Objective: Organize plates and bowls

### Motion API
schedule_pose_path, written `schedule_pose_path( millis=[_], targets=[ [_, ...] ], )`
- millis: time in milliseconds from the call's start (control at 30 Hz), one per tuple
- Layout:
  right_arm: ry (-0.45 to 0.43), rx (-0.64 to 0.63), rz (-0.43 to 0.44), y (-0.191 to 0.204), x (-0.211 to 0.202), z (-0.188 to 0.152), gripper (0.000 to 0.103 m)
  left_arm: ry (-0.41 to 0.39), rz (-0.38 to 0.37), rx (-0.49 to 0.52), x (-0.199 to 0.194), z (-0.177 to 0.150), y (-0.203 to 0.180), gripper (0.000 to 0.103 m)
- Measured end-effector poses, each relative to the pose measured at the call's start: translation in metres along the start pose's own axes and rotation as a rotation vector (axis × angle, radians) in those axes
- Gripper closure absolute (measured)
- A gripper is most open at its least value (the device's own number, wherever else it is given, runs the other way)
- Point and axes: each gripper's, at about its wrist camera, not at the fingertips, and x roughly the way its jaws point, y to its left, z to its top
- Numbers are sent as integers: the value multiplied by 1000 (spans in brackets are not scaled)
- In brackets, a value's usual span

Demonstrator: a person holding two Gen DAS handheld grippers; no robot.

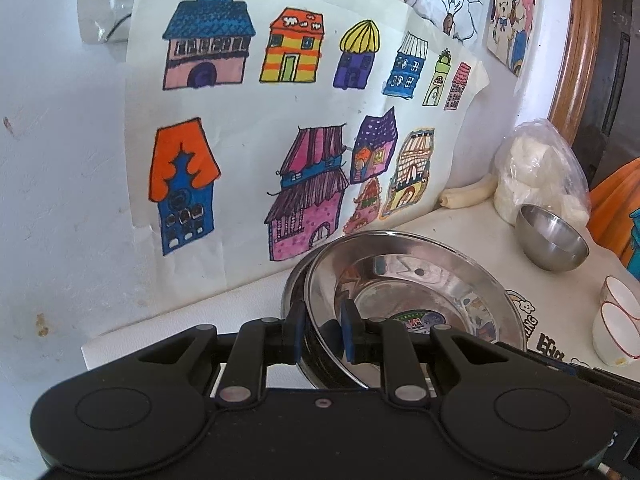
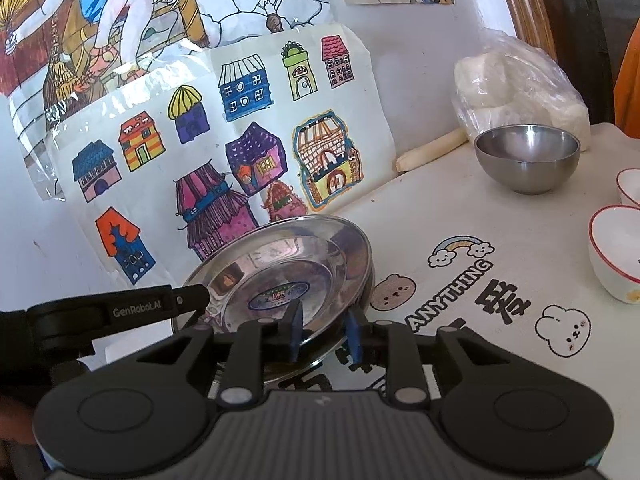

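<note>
Two shallow steel plates lie stacked on the table by the wall. The top plate [image 1: 400,280] [image 2: 280,264] is tilted over the lower plate [image 1: 291,292] [image 2: 371,276]. My left gripper [image 1: 323,332] is shut on the top plate's left rim, one blue pad inside and one outside; its finger [image 2: 192,298] also shows in the right wrist view. My right gripper [image 2: 325,334] straddles the same plate's near right rim. Its pads stand slightly off the metal, so it is open. A small steel bowl [image 1: 552,240] [image 2: 528,160] stands further right.
Two white bowls with red rims [image 1: 616,332] [image 2: 616,248] sit at the right edge. A plastic bag of white lumps [image 1: 536,168] [image 2: 520,84] leans behind the steel bowl. The wall with children's drawings [image 1: 280,140] rises close behind the plates. A printed tablecloth [image 2: 480,220] covers the table.
</note>
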Motion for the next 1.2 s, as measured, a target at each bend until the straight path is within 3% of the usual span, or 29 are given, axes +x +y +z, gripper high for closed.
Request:
schedule_pose_path(
  millis=[400,500,600,667,867,1067,1200],
  targets=[
    [6,-36,-23,0,1,-1,69,-6,9,-8,-1,0,0,83],
    [-1,-38,-25,0,0,-1,61,-22,26,-15,-6,4,3,79],
    [-11,-29,-25,-2,-3,0,52,-31,37,-33,-9,6,6,64],
    [-20,-19,-24,-5,-7,0,43,-41,48,-50,-13,6,8,43],
    [-58,30,3,-17,-28,3,15,-89,66,-71,-34,10,3,8],
    [-126,18,17,-26,-74,11,1,-147,74,-50,-71,19,-11,1],
    [-148,-16,21,-32,-109,22,0,-178,70,4,-102,27,-29,1]
  ],
)
